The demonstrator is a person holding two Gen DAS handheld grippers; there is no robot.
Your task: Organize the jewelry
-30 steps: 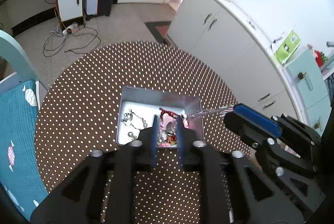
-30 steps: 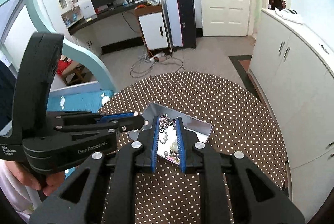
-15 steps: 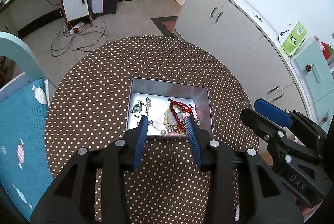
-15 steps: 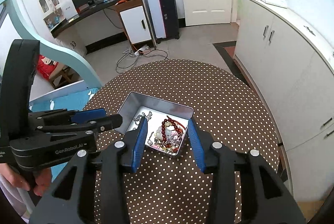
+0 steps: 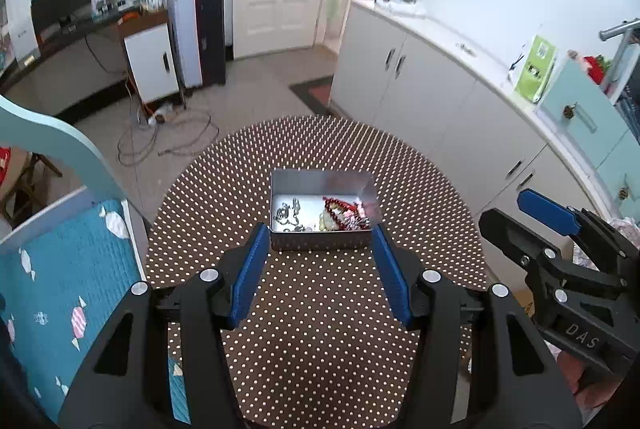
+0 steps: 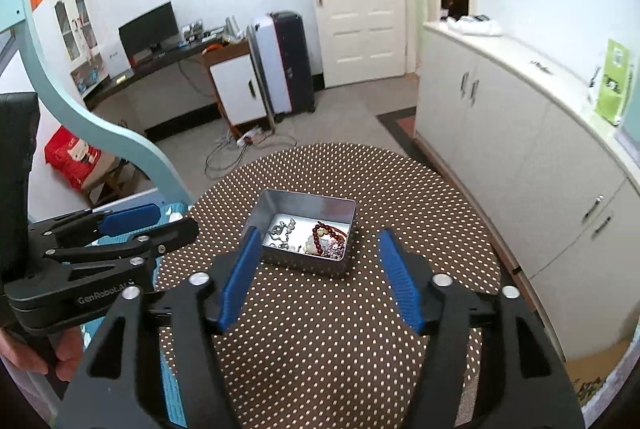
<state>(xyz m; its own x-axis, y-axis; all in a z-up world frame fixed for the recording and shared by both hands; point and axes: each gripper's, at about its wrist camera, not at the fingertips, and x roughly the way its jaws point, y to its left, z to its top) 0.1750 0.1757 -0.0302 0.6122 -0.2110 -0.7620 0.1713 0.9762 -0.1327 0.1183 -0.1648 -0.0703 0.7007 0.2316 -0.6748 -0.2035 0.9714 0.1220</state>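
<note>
An open silver tin point(image 5: 322, 243) point(image 6: 306, 263) sits near the middle of a round brown polka-dot table point(image 5: 320, 329) point(image 6: 340, 329). Inside lie a silver chain point(image 5: 289, 212) point(image 6: 282, 229), a red bead bracelet point(image 5: 340, 209) point(image 6: 325, 231) and pale beads. My left gripper point(image 5: 320, 273) is open and empty, held back above the table on the near side of the tin. My right gripper point(image 6: 320, 277) is open and empty, also back from the tin. Each gripper shows at the side of the other's view.
A teal quilted bed point(image 5: 52, 289) with a curved pale-blue frame point(image 5: 68, 145) borders the table's left. White cabinets point(image 5: 440, 97) line the right wall. Cables point(image 5: 168, 137) lie on the floor beyond, by a desk and suitcase point(image 5: 196, 33).
Both grippers were shut low over the tin, opened, and have pulled up and back from it. The jewelry now lies in the tin.
</note>
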